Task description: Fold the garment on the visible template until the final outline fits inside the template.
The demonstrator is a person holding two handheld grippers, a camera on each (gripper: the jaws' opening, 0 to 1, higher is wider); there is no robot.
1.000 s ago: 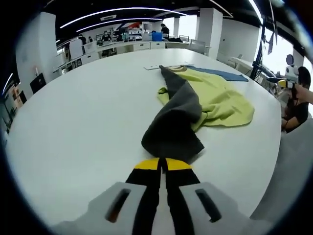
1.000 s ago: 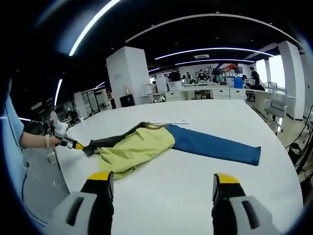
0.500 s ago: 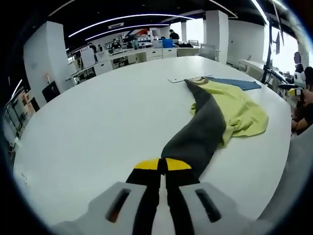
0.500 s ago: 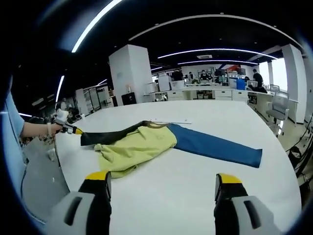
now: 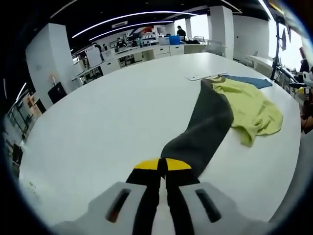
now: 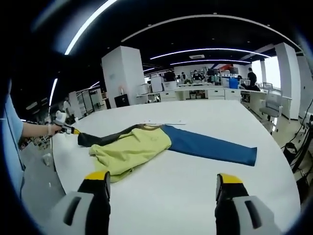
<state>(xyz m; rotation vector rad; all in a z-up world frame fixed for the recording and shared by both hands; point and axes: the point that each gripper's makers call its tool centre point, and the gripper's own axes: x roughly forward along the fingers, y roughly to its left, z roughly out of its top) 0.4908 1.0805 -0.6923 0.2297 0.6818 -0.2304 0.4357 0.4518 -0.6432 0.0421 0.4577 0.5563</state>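
A large, round-edged white bench (image 5: 112, 112) is seen in an open-plan room with white pillars, strip lights on a dark ceiling, and desks and people at the far side. The garment (image 6: 137, 147) is laid across the middle of the bench: a yellow-green body bunched in loose folds, a blue sleeve (image 6: 210, 147) stretched flat toward 1 edge, and a dark grey sleeve (image 5: 200, 129) drawn out toward the opposite edge. A thin white sheet (image 6: 168, 122) lies flat just beyond the collar. The template itself cannot be made out.

The left gripper (image 5: 162, 165) has its jaws closed on the end of the grey sleeve, near the bench edge; in the right gripper view it is held in a hand (image 6: 55, 128) at that edge. The right gripper (image 6: 159, 183) is held with its jaws wide apart and nothing between them, over bare bench short of the garment.
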